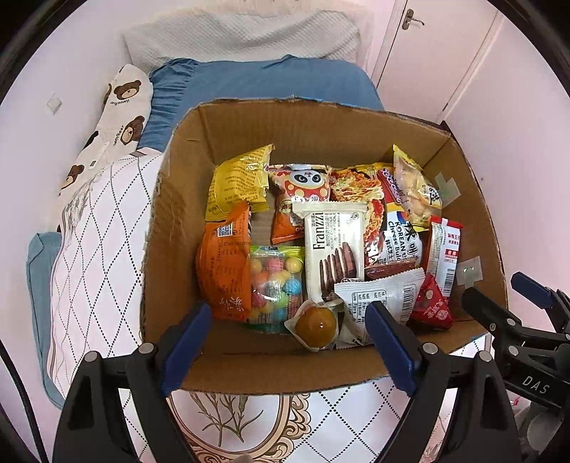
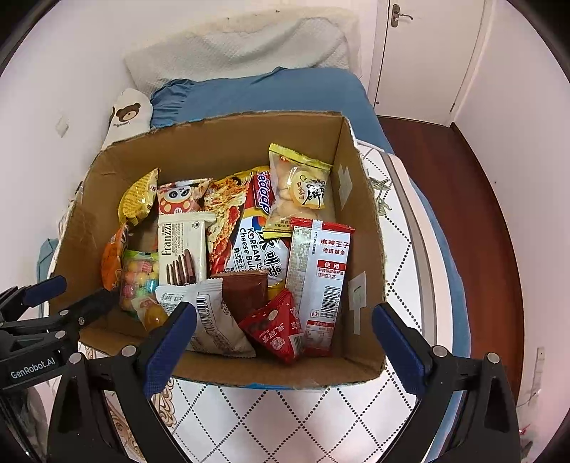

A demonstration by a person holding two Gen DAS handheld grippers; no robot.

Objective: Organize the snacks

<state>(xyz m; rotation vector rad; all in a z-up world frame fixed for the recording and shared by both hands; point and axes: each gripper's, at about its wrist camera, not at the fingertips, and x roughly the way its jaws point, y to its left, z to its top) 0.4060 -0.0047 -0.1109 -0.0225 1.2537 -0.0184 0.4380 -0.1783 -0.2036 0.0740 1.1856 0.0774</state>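
Note:
An open cardboard box (image 1: 171, 231) (image 2: 363, 220) stands on the bed and holds several snack packets. Among them are a white Franzzi cookie pack (image 1: 331, 245) (image 2: 181, 249), a bag of coloured candy balls (image 1: 276, 285) (image 2: 139, 277), an orange packet (image 1: 224, 263), a Korean cheese noodle pack (image 1: 399, 238) (image 2: 256, 242), a red triangular packet (image 1: 431, 306) (image 2: 278, 327) and a red-and-white strip packet (image 2: 317, 274). My left gripper (image 1: 288, 345) is open and empty above the box's near wall. My right gripper (image 2: 285, 345) is open and empty over the near right corner.
The box rests on a white quilt with a diamond pattern (image 1: 99, 228) (image 2: 402, 249). A blue pillow (image 1: 260, 82) (image 2: 263, 92), a white pillow (image 1: 242, 32) and a bear-print cushion (image 1: 121, 107) lie behind it. Dark wood floor (image 2: 459, 171) and a white door (image 2: 427, 53) are to the right.

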